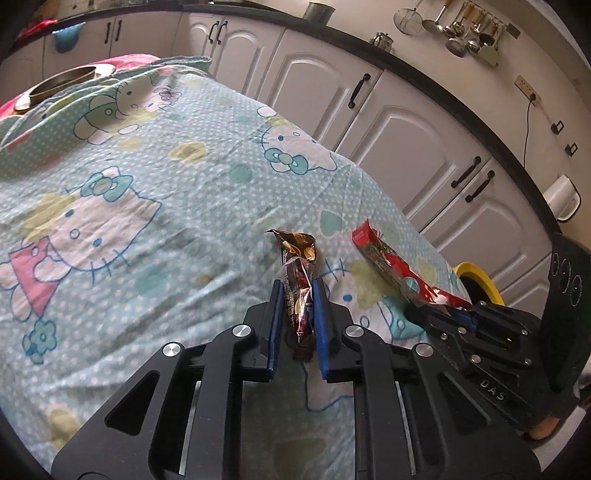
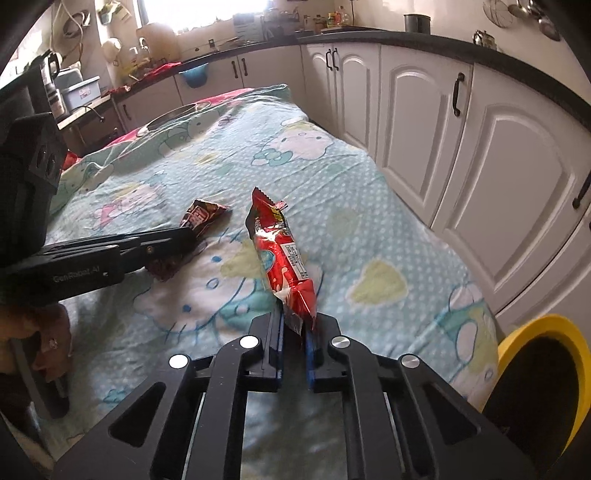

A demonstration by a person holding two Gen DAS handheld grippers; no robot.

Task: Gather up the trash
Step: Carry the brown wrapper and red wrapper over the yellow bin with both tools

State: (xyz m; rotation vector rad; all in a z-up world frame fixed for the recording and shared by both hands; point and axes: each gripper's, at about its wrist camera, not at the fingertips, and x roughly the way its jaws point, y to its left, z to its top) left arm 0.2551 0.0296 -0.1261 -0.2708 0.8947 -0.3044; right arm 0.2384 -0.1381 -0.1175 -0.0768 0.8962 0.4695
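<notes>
My left gripper (image 1: 298,291) is shut on a brown snack wrapper (image 1: 300,273) and holds it just above the Hello Kitty cloth; the wrapper also shows in the right wrist view (image 2: 199,218). My right gripper (image 2: 294,323) is shut on a red snack wrapper (image 2: 282,258), which sticks up and forward from its blue pads. In the left wrist view the red wrapper (image 1: 391,266) and the right gripper (image 1: 439,308) are to the right. A yellow-rimmed bin (image 2: 546,376) stands low at the right, beyond the table's edge; it also shows in the left wrist view (image 1: 480,282).
The table is covered by a light-blue Hello Kitty cloth (image 1: 147,206). A metal bowl (image 1: 62,83) sits at its far end. White kitchen cabinets (image 2: 480,147) with a dark counter run along the right side. Utensils (image 1: 465,33) hang on the wall.
</notes>
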